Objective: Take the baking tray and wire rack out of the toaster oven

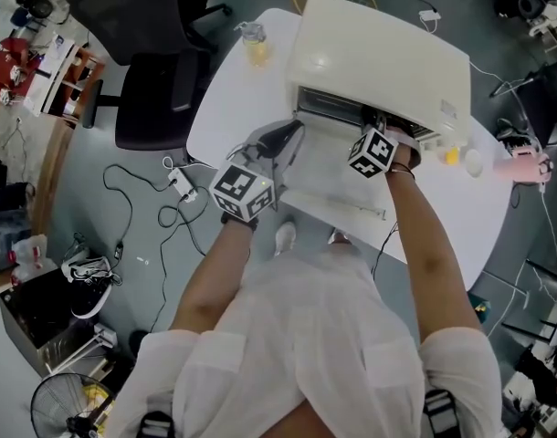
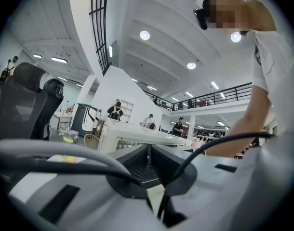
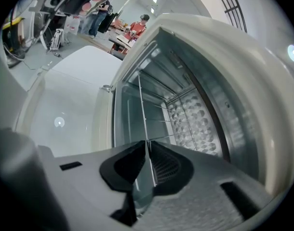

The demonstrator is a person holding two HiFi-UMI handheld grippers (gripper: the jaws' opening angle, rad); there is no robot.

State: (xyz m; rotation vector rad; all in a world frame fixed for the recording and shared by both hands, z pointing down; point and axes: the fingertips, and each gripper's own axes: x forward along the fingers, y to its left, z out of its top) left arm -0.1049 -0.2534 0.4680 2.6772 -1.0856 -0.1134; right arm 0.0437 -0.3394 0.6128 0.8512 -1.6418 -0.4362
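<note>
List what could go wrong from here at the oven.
1. The right gripper pinches only one thin wire of the rack; pulled from that spot, it may skew and jam in the oven, or slip free.
2. The left gripper is shut on nothing, so nothing steadies the oven; a pull could drag it across the table.

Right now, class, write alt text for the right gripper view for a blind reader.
The right gripper is shut on the front wire of the wire rack at the mouth of the open toaster oven. Beyond are a dimpled metal inner wall and, at left, the lowered door.
</note>
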